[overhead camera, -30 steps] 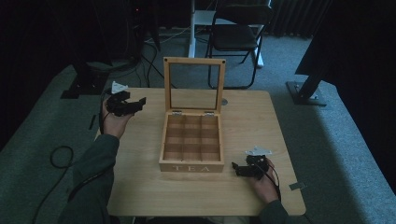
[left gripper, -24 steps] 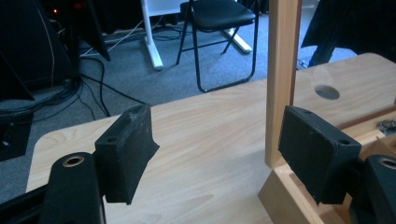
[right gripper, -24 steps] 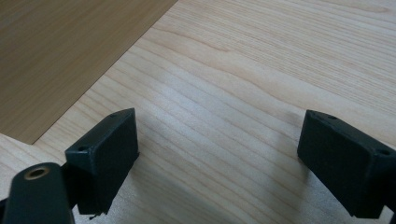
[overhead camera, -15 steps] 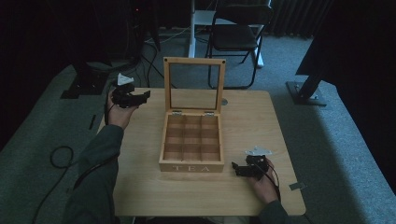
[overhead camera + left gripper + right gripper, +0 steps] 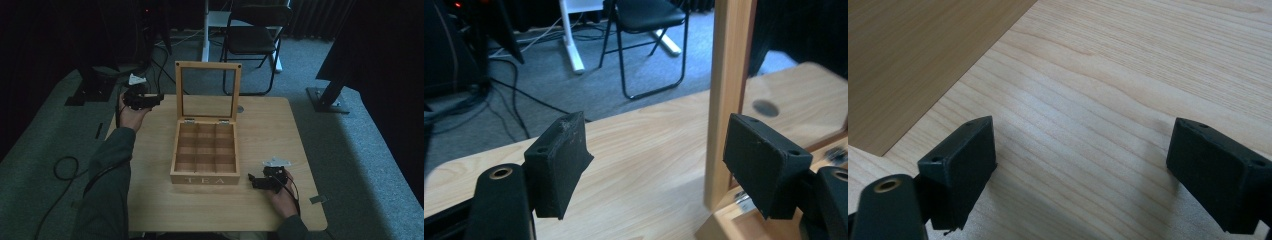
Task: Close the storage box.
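Standing open in the middle of the table (image 5: 280, 125), the tea box (image 5: 205, 172) is the landmark for everything here: its nine compartments look bare, and its glass-paned lid (image 5: 207, 65) rises upright from the hinges on the box's far edge. The left gripper (image 5: 150, 100) hovers to the left of that lid, off its far-left corner, aimed sideways toward the frame; in the left gripper view the lid's near upright post (image 5: 729, 75) stands between the two jaws but farther off, not touched by either. Those jaws are spread wide and carry nothing. The right gripper (image 5: 256, 181) sits low by the box's front-right corner, just beside the wall with the lettering, pointing at it; its own view looks down on bare table wood with one side of the box at upper left, jaws likewise wide apart and empty. The relation that matters, as I judge it, is between the left gripper and the lid — the lid's frame runs across the box from left to right, and the left gripper is by far the nearer hand to it, approaching edge-on along that long axis. If the lid is to be swung down, the left jaws need to reach the side post or top rail, while the right gripper is placed to steady the box from the front.
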The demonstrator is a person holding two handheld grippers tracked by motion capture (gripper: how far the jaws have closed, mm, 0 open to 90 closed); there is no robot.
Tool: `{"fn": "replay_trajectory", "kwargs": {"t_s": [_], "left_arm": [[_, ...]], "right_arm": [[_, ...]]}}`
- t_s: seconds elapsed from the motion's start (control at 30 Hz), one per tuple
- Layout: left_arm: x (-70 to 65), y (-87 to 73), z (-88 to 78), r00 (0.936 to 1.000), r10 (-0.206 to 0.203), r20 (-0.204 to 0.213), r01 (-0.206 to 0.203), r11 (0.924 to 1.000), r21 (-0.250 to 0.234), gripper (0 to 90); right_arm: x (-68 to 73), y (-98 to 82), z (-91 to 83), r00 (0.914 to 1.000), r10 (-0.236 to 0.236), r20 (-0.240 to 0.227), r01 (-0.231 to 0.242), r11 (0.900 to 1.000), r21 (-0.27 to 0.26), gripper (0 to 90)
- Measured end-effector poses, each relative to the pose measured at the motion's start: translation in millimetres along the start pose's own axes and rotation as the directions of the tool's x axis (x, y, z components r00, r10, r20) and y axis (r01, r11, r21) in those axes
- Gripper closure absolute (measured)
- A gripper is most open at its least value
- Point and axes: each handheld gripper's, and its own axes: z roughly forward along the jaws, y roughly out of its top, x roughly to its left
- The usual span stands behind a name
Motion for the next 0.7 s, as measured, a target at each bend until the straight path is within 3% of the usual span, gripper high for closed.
{"fn": "replay_trajectory", "kwargs": {"t_s": [0.27,0.57,0.7], "left_arm": [[-14.9,8.9,12.6,0.9989,0.023,0.041,-0.023,0.9997,0.005,26.6],[-36.1,18.7,39.0,0.9940,0.052,0.096,-0.054,0.9984,0.015,26.6],[-41.8,19.1,51.3,0.9923,0.058,0.110,-0.063,0.9971,0.041,27.6]], "right_arm": [[0.1,0.0,0.0,1.0000,0.000,0.001,0.000,1.000,0.000,11.9],[0.2,0.0,0.0,1.0000,0.002,0.001,-0.002,1.000,0.000,11.9],[0.4,-0.1,-0.1,1.0000,0.002,0.003,-0.002,1.000,-0.001,11.9]]}}
